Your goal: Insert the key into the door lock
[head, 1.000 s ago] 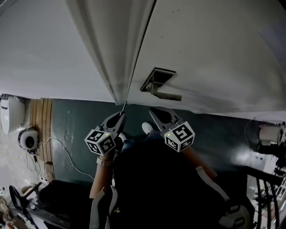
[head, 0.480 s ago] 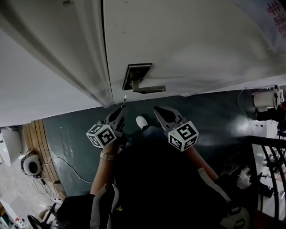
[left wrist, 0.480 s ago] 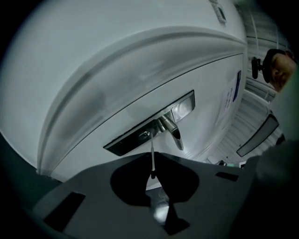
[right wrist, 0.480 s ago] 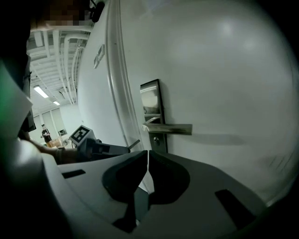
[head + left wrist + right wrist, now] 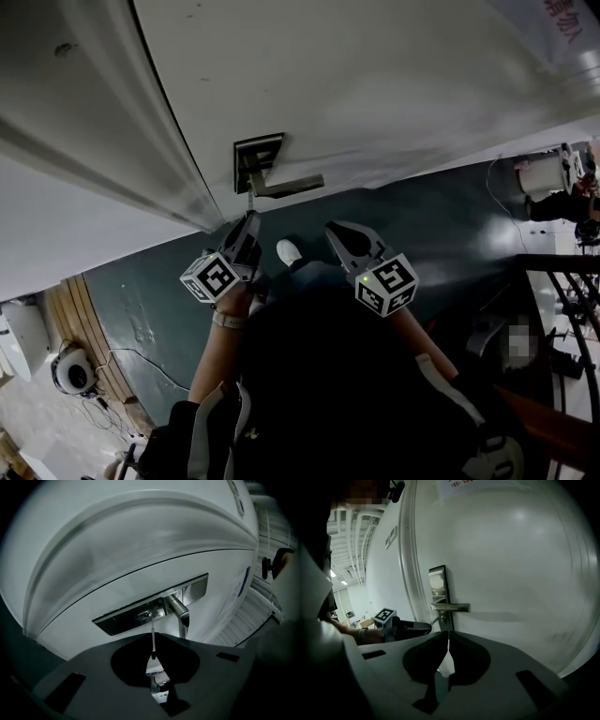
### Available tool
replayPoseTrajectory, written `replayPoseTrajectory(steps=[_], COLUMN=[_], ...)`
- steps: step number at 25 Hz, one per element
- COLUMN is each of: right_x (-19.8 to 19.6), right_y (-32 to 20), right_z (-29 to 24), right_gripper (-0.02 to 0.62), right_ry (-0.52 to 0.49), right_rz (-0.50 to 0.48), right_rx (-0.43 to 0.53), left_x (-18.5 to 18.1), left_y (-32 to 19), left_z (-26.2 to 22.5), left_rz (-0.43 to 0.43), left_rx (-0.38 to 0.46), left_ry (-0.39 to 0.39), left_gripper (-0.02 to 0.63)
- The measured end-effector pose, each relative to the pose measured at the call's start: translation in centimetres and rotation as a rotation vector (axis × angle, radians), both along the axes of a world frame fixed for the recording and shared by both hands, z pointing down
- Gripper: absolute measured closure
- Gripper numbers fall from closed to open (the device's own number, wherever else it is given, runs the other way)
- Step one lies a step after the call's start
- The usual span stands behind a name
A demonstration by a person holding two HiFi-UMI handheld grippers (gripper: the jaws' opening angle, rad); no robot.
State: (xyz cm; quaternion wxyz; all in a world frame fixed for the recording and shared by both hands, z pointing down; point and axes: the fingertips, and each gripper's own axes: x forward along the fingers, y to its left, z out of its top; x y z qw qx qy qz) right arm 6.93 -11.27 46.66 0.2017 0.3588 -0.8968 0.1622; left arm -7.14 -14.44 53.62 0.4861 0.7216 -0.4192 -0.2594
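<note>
White door (image 5: pixel 394 84) fills the background, lock plate (image 5: pixel 123 619) by its edge. Left gripper (image 5: pixel 152 662) clamps the key (image 5: pixel 153 639), tip seemingly touching the keyhole (image 5: pixel 145 614) (insertion step); next needs a straight push. Right gripper (image 5: pixel 447 644) hangs clenched, empty.

White door (image 5: pixel 394 84); dull silver lock plate (image 5: pixel 255 155) and lever handle (image 5: pixel 291 185) on it — key (image 5: pixel 152 637) silver too. Below the door, dark teal floor (image 5: pixel 169 281). Left cube (image 5: pixel 212 277), right cube (image 5: pixel 387 284) — black-and-white squares.
</note>
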Motion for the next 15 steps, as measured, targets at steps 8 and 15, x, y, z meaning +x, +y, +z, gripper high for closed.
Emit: replayPoseTrajectory(steps=[8, 15], right_x=[0.8, 1.1], right_y=[0.0, -0.1], right_z=[-0.2, -0.1], right_gripper=[0.577, 0.577], right_ry=[0.01, 0.012], right_rz=[0.026, 0.028], right_rx=[0.011, 0.013], left_x=[0.4, 0.7], left_y=[-1.2, -1.5], left_z=[0.1, 0.6], left_rz=[-0.012, -0.029], left_rx=[-0.008, -0.038], left_ry=[0.059, 0.107], left_gripper=[0.578, 0.578])
